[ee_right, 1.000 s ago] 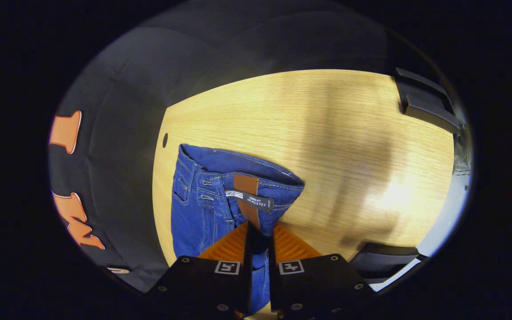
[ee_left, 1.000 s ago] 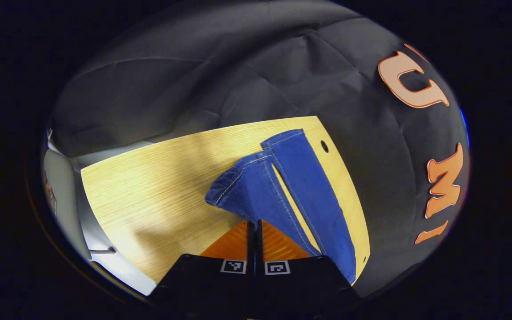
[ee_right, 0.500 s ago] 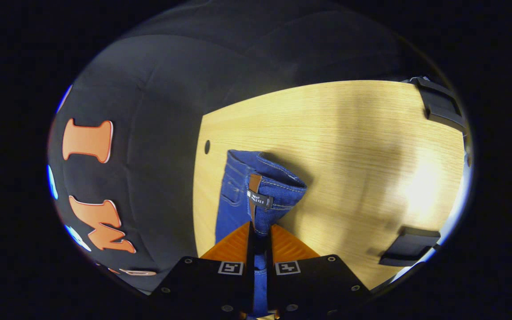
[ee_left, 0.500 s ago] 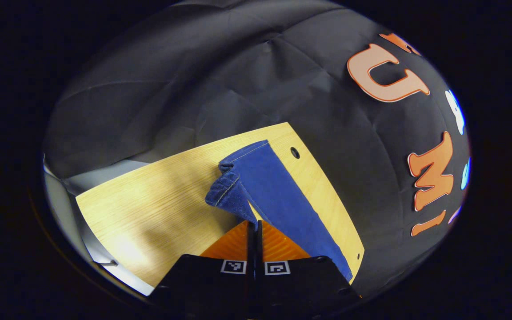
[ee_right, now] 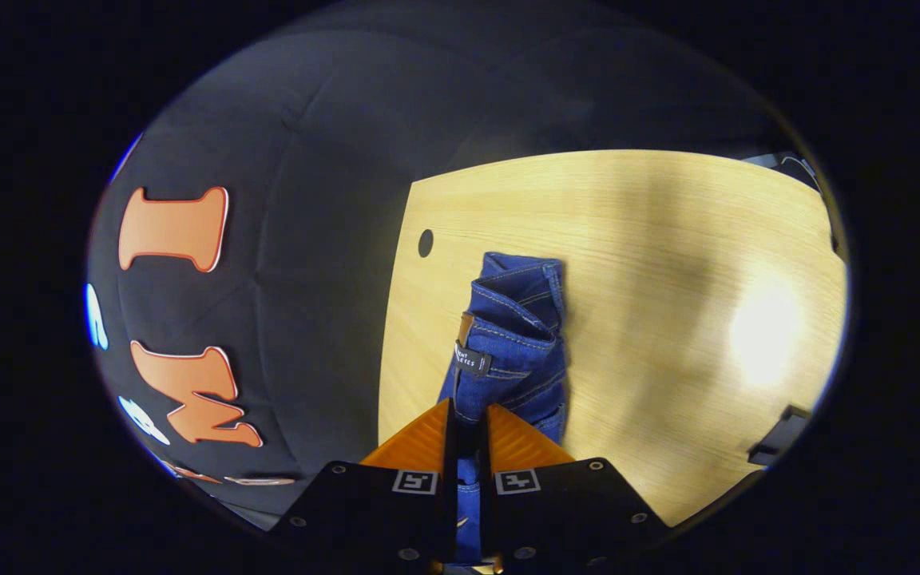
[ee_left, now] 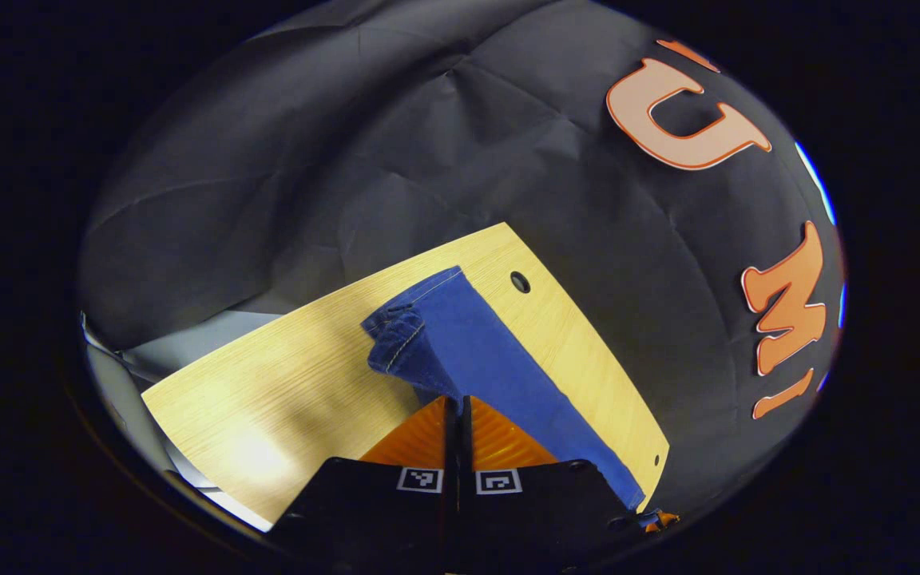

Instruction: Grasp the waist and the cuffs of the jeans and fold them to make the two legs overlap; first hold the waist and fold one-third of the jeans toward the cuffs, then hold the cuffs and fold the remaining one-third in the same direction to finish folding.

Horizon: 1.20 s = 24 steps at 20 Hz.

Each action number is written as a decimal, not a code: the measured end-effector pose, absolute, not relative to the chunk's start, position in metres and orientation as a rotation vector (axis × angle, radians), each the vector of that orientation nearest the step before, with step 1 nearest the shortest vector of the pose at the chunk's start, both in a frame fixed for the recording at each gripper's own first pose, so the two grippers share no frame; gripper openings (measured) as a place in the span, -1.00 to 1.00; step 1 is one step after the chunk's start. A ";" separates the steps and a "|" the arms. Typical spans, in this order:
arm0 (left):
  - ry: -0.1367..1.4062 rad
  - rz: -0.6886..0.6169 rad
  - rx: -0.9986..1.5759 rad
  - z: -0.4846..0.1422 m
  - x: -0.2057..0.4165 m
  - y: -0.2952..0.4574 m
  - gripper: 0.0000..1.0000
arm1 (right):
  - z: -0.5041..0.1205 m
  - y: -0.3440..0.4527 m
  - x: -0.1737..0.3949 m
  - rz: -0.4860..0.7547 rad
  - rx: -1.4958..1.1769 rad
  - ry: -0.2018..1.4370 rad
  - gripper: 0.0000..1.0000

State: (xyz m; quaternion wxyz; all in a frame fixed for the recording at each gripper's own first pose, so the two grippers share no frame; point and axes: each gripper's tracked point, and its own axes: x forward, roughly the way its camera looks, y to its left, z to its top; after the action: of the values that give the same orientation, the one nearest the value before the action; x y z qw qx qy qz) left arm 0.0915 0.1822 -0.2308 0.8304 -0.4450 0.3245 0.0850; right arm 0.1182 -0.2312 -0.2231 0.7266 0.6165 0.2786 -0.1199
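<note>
Both jaws pinch tight: the left gripper (ee_left: 454, 409) holds a cuff, the right gripper (ee_right: 465, 415) the waist of the soft blue denim jeans (ee_right: 517, 351) on the light wooden table (ee_right: 668, 239). Thick, floppy cloth; grab the hems.

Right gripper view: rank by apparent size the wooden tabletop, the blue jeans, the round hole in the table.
1. Light wooden tabletop, largest.
2. Blue denim jeans, though they sit nearer the camera, which inflates them.
3. Small round dark hole in the tabletop, smallest.
</note>
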 end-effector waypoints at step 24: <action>1.034 0.135 -0.725 -0.297 0.253 0.168 -0.66 | -0.258 -0.249 0.262 -0.471 1.275 0.762 -0.57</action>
State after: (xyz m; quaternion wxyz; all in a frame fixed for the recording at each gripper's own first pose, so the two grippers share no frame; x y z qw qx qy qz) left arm 0.2532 0.1683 -0.2966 0.8050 -0.3385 0.4831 0.0632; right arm 0.2623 -0.2488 -0.2582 0.7116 0.5748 0.3436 -0.2123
